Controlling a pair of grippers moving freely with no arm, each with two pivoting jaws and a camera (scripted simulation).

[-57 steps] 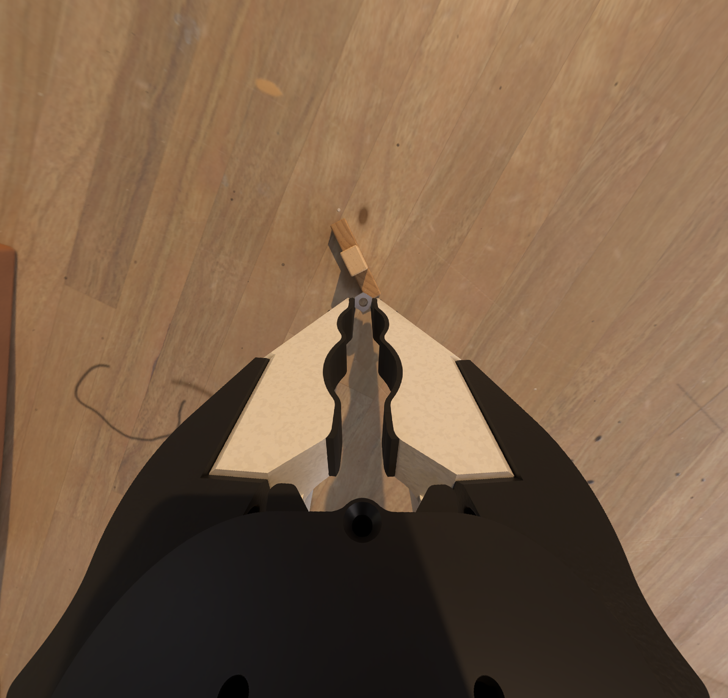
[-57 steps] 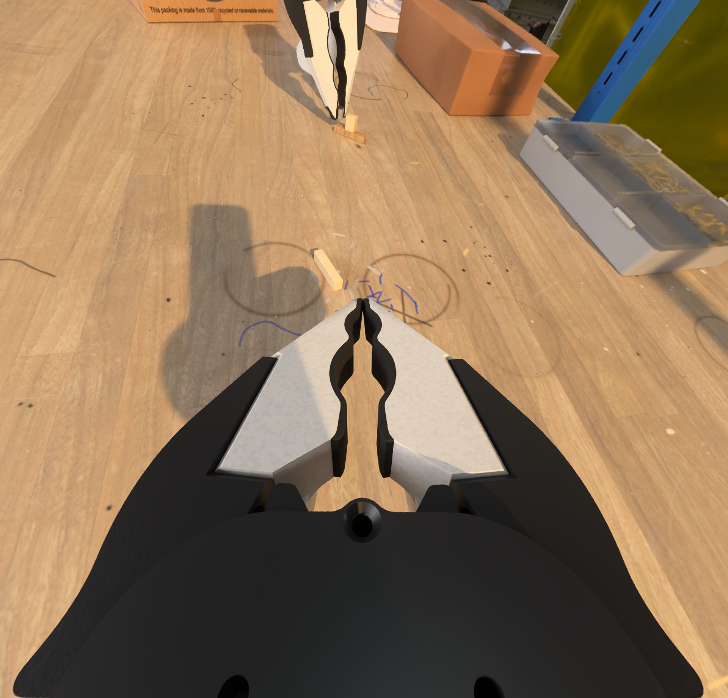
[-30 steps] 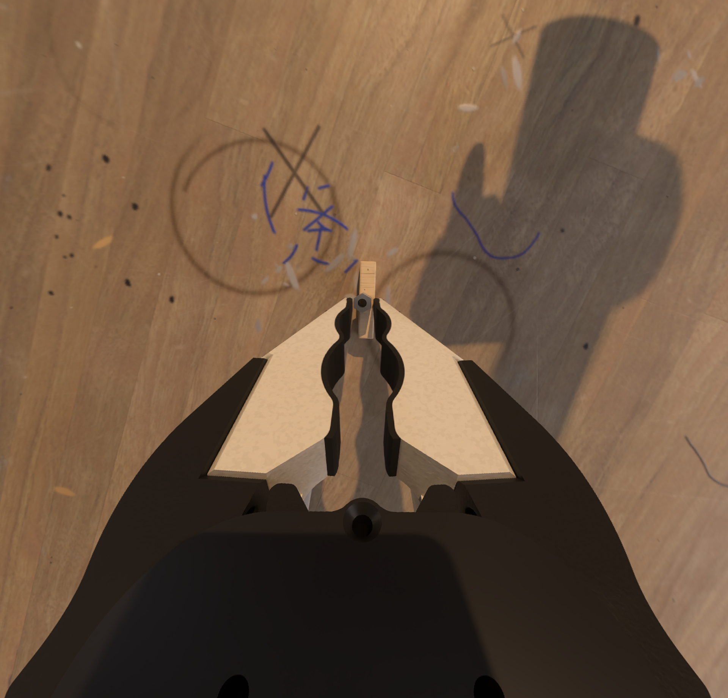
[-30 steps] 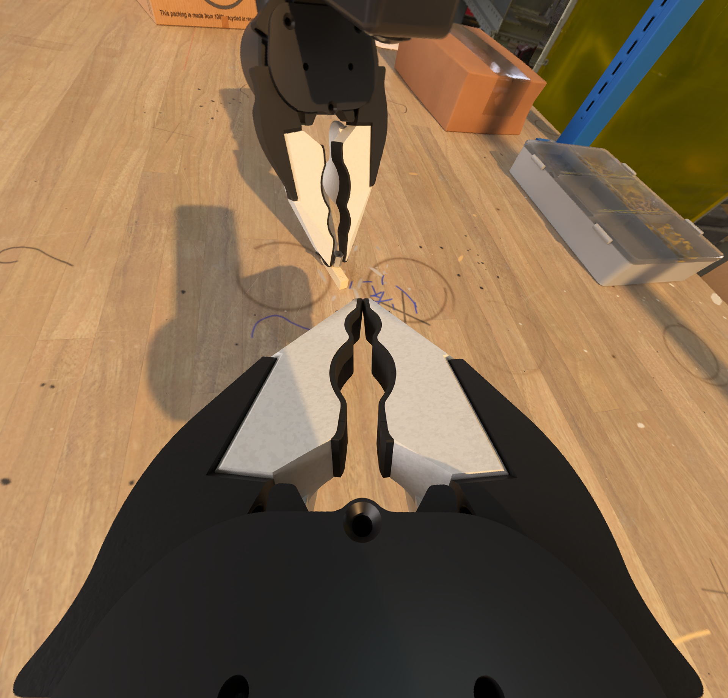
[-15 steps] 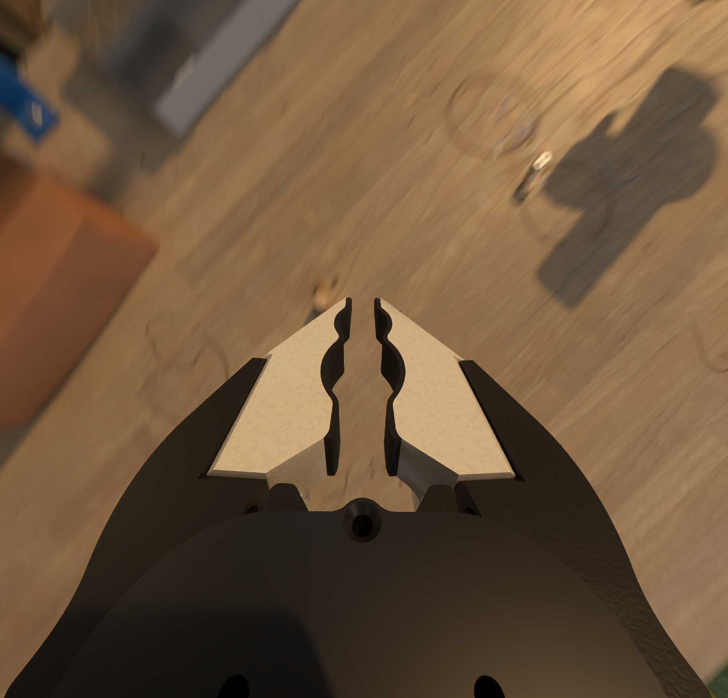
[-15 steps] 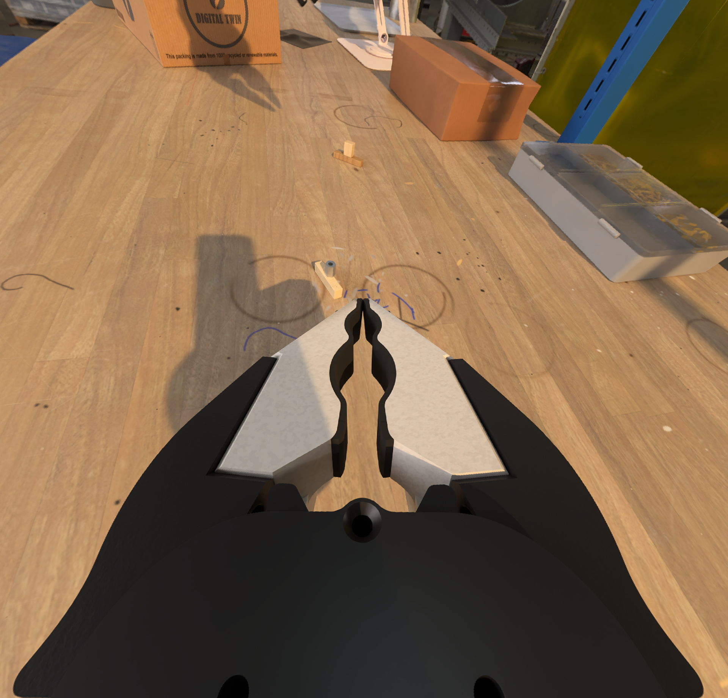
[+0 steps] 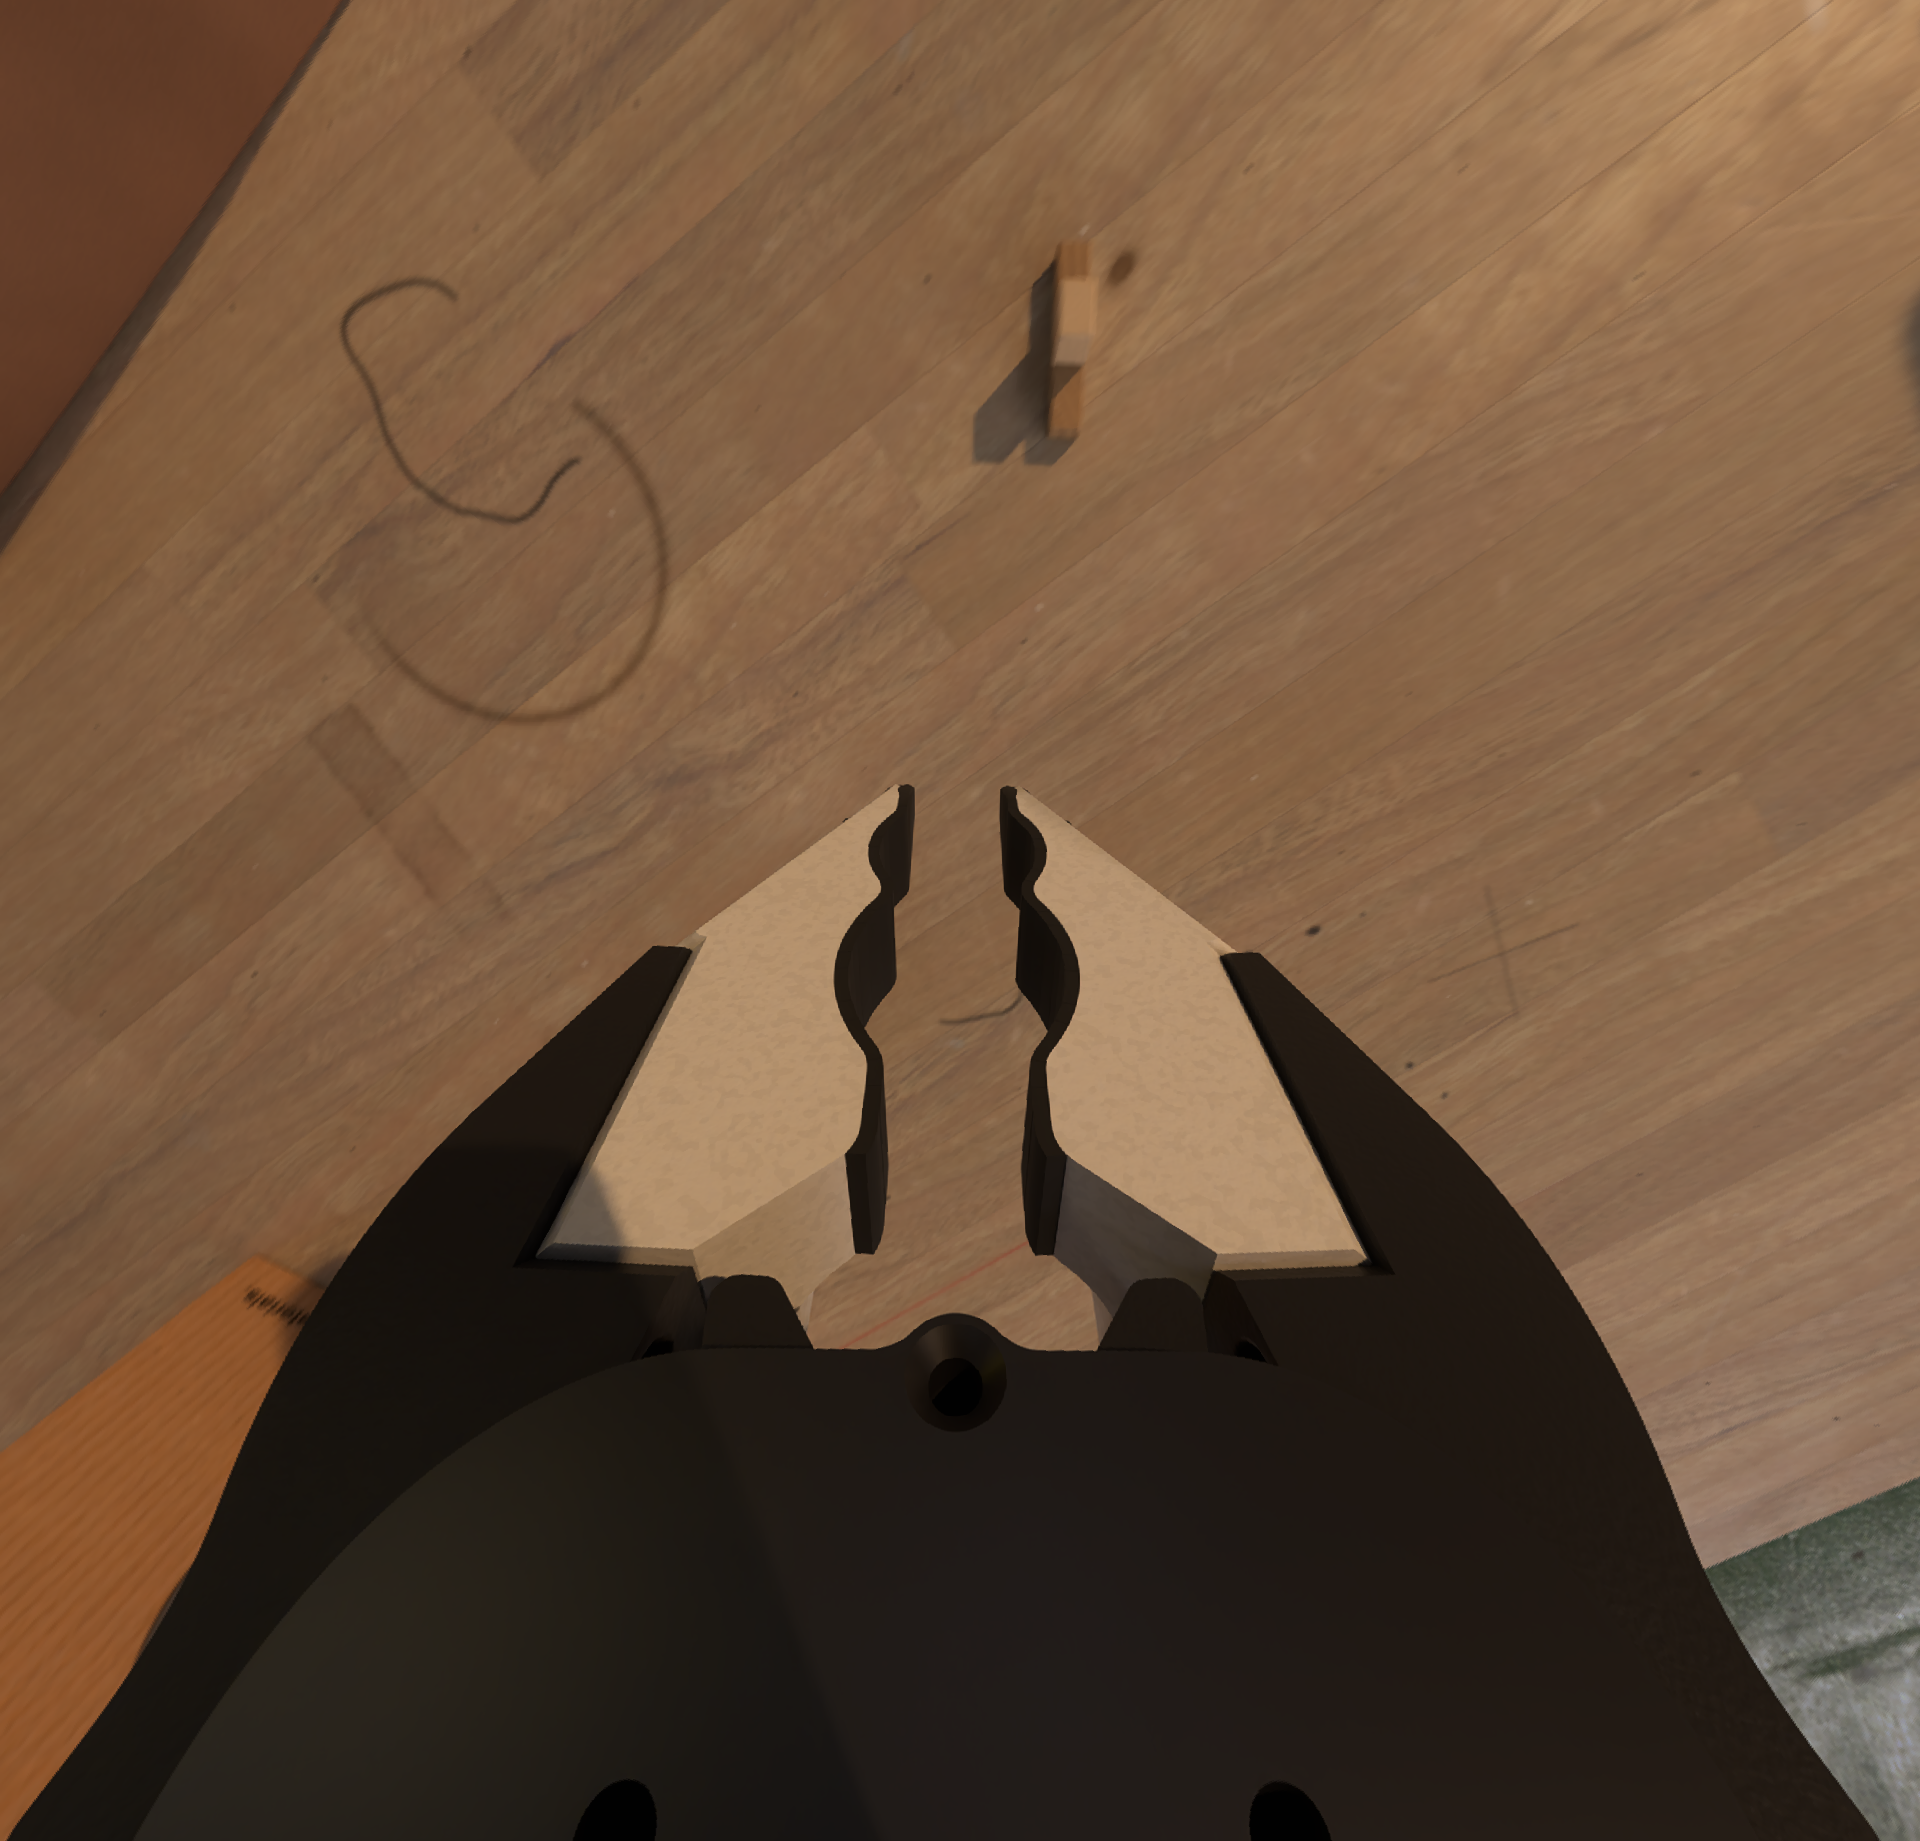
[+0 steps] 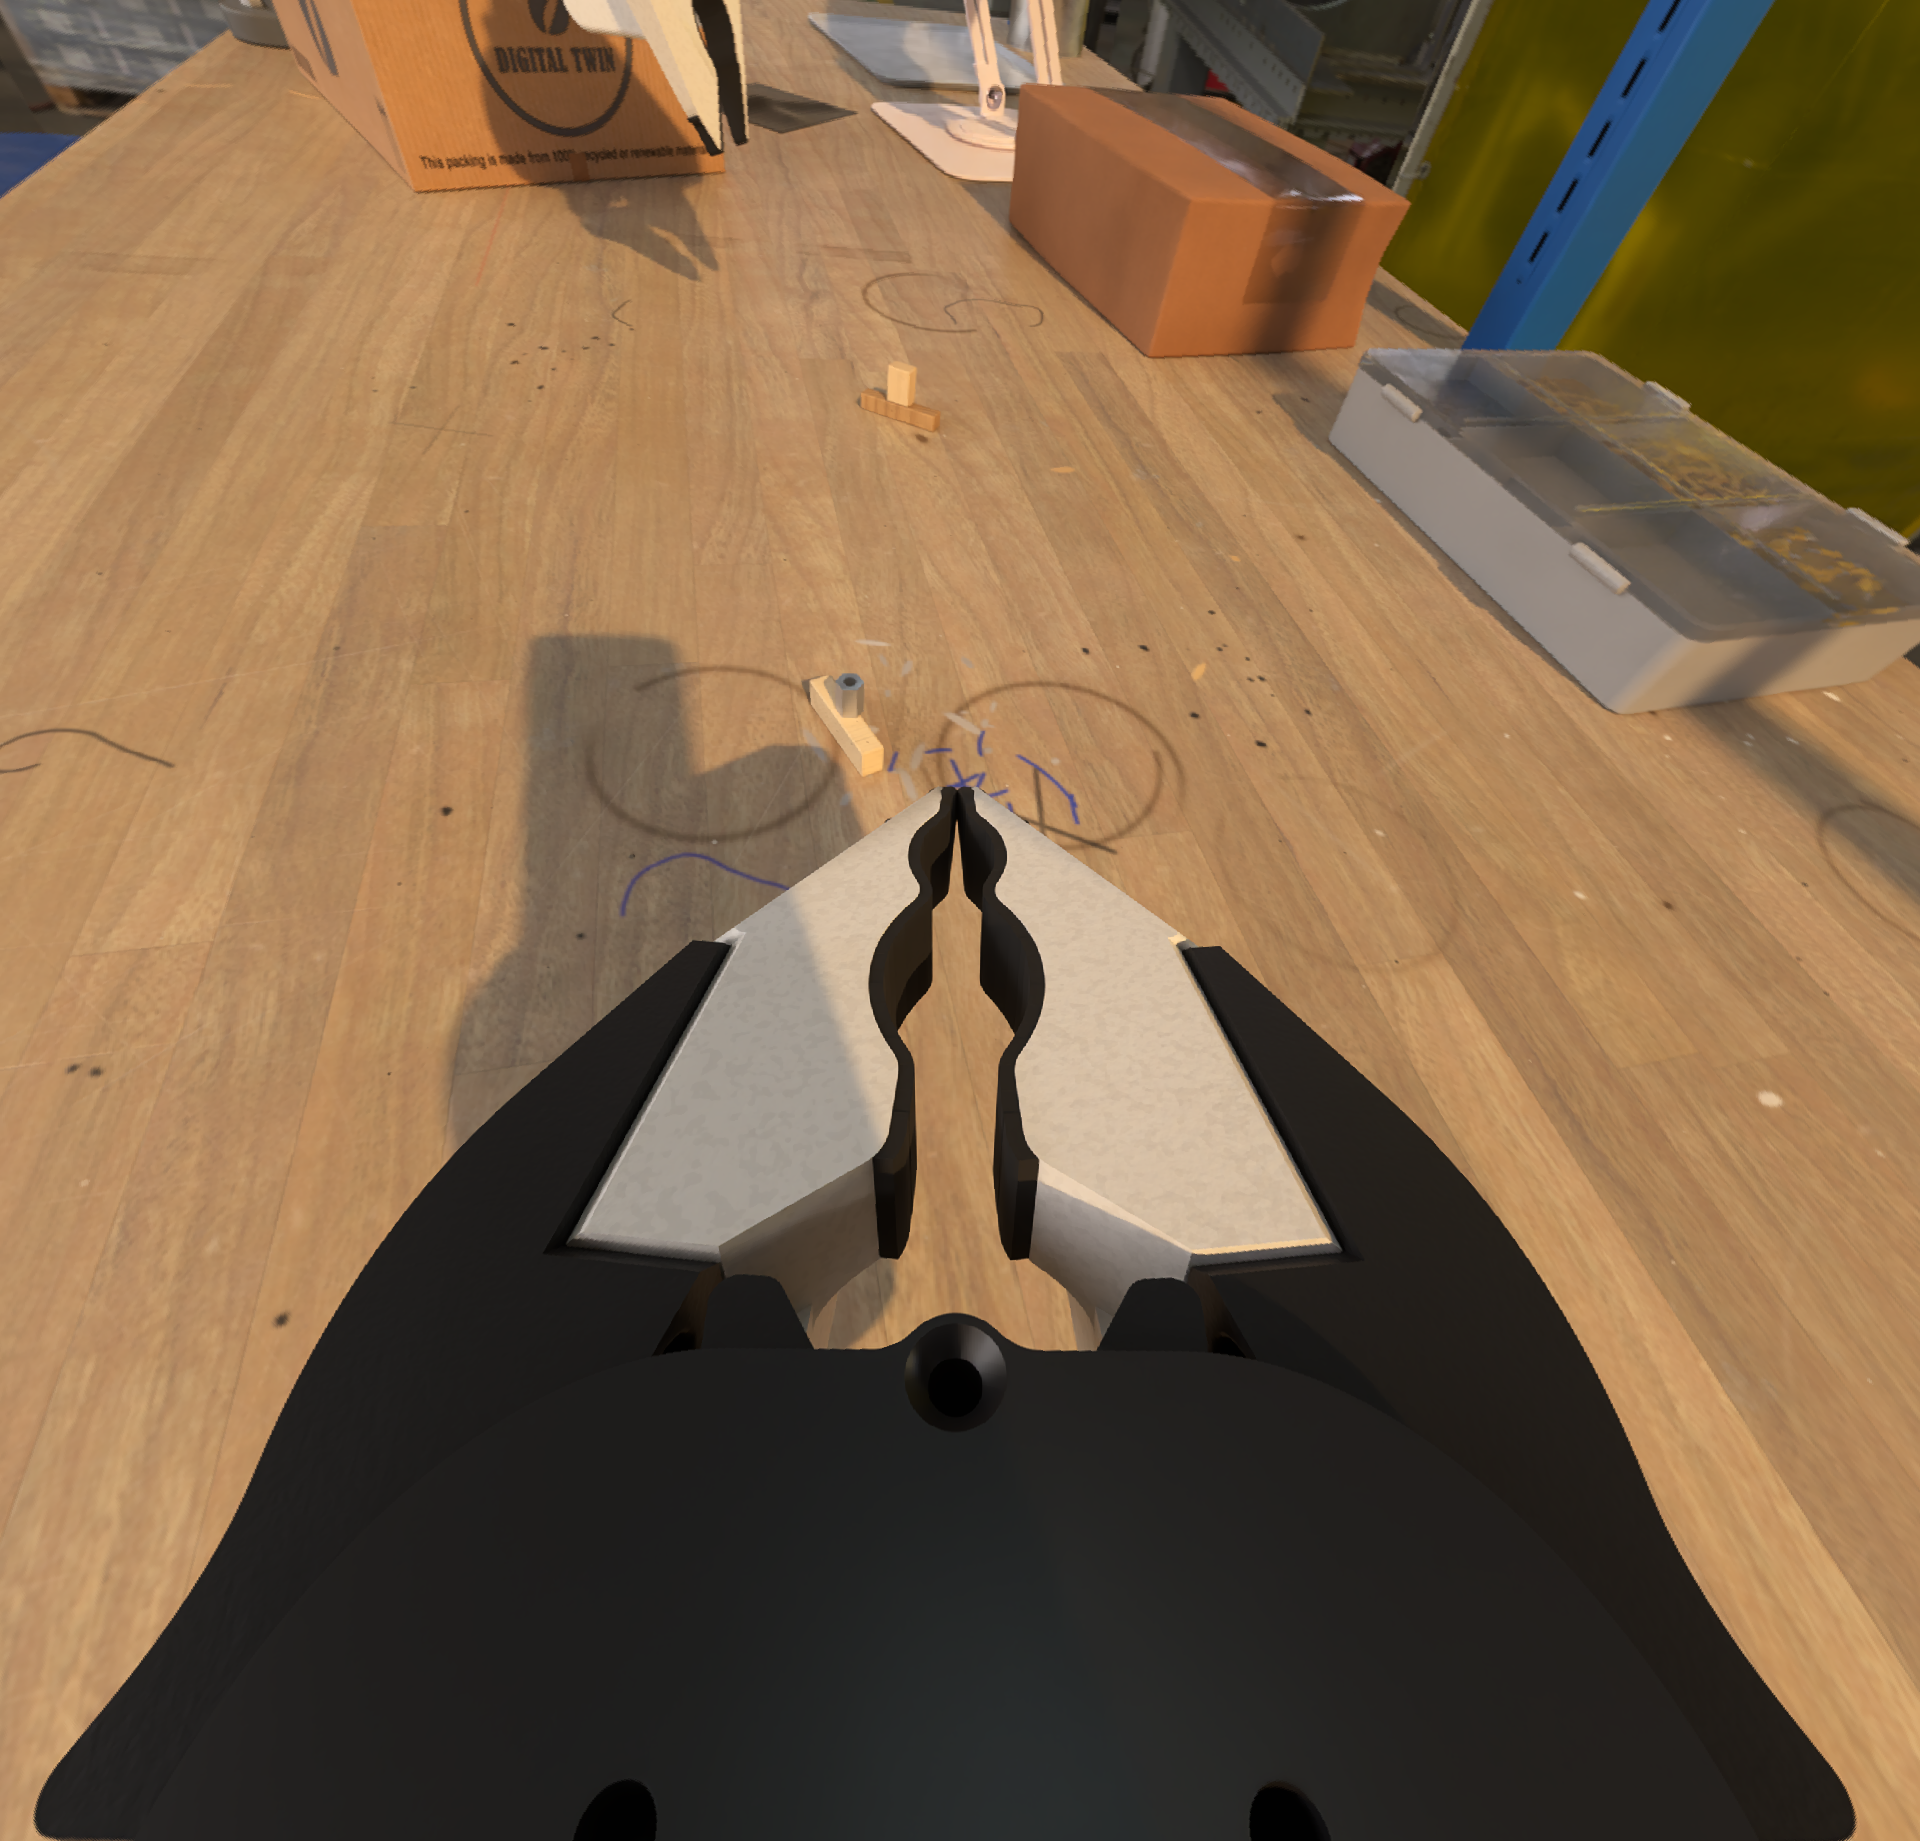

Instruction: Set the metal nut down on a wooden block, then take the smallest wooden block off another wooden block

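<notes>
nut (image 8: 850, 694) now on block (image 8: 850, 729), l gripper (image 7: 956, 804) empty

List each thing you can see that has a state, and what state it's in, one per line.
left gripper: open, empty, above the table
right gripper: shut, empty
metal nut: upright on the far end of the pale wooden block
smallest wooden block: upright on the darker flat block
grey parts case: lid closed
brown box: taped shut

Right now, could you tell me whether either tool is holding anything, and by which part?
Nothing is held: the left tool is open and empty, the right tool shut on nothing.
</notes>
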